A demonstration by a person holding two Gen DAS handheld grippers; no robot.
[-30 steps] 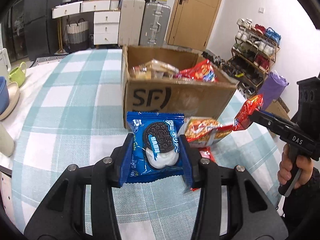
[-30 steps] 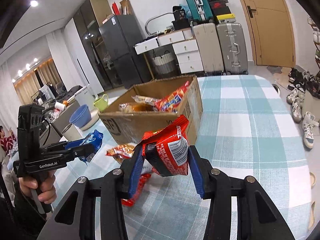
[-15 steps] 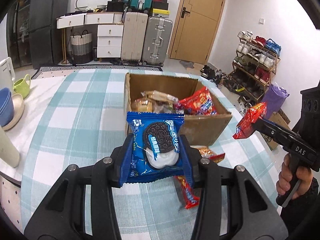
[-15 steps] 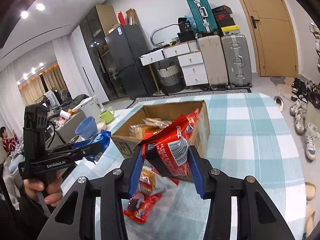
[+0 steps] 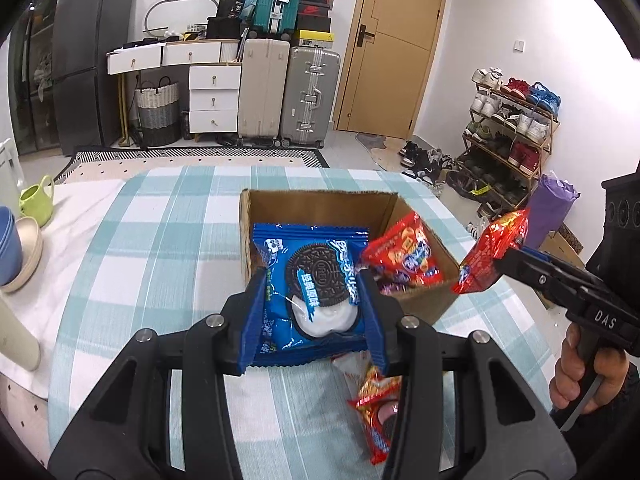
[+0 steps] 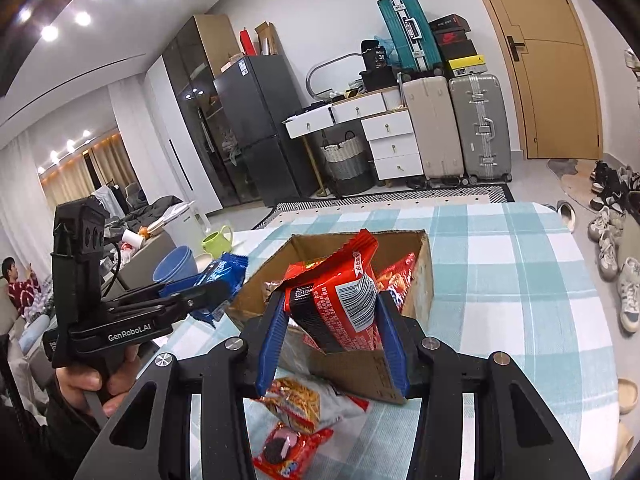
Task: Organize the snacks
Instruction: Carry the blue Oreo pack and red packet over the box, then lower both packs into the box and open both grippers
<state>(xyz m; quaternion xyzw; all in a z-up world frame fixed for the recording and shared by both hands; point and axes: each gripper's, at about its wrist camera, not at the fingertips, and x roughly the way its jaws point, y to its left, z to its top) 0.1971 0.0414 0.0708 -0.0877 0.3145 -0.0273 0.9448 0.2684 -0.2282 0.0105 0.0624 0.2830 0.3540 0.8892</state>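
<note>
Left gripper (image 5: 313,300): raised, angled downward, blue pads clamped on both edges of a blue cookie packet (image 5: 310,280). Right gripper (image 6: 332,316): raised, angled downward, pads closed on a red snack packet (image 6: 340,300). A bare hand (image 5: 584,368) grips the right handle, another (image 6: 96,384) the left.

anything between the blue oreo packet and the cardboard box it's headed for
Nothing visible. The left gripper holds the blue Oreo cookie packet above the near wall of the open brown cardboard box, whose top has no lid; only snack packets lie inside.
</note>
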